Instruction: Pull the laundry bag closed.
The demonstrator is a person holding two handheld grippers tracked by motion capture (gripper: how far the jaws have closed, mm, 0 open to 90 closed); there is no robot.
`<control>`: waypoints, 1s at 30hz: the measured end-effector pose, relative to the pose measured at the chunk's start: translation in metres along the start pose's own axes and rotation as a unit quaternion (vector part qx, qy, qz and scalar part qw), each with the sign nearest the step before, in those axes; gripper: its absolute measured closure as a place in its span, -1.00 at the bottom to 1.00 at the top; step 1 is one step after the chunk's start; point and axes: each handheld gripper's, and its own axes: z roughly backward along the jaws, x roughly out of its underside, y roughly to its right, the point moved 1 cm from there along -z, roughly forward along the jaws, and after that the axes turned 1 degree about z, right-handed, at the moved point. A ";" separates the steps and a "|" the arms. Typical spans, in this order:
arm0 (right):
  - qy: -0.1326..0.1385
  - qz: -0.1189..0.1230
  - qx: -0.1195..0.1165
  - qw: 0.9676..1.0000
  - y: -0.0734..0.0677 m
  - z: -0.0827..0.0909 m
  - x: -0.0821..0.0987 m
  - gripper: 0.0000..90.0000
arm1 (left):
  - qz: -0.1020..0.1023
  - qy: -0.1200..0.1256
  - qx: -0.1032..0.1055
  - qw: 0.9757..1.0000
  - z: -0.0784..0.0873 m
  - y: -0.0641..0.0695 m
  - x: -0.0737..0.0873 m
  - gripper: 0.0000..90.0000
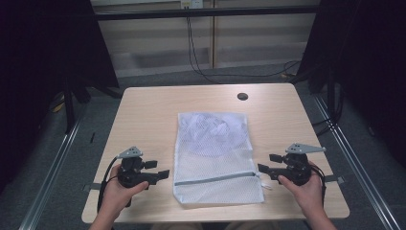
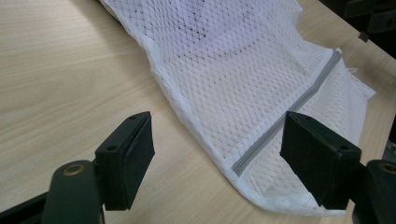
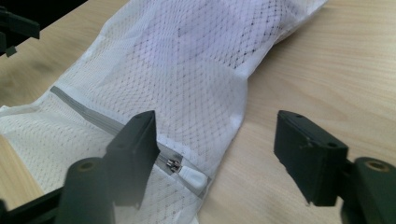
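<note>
A white mesh laundry bag (image 1: 215,158) lies flat along the middle of the wooden table (image 1: 143,115), with something pale bunched inside its far half. A grey zipper (image 1: 215,178) runs across its near end. Its white pull (image 3: 189,175) sits at the bag's right edge. My left gripper (image 1: 158,169) rests left of the bag, jaws open toward its edge and nothing between them. My right gripper (image 1: 268,163) stands open just right of the zipper end. From the left gripper (image 2: 217,149) I see the bag (image 2: 243,70) and zipper (image 2: 289,112) ahead. The right gripper (image 3: 217,140) frames the bag's corner (image 3: 187,70) without touching it.
A small dark round cap (image 1: 242,96) sits in the tabletop at the far right. Black cables (image 1: 201,67) trail on the floor beyond the table. Dark curtains and metal rails flank both sides. Bare wood lies left and right of the bag.
</note>
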 end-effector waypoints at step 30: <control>-0.017 0.015 0.032 0.999 0.025 0.010 0.016 -0.71 | -0.041 0.025 -0.046 0.998 0.011 -0.022 0.005 -0.77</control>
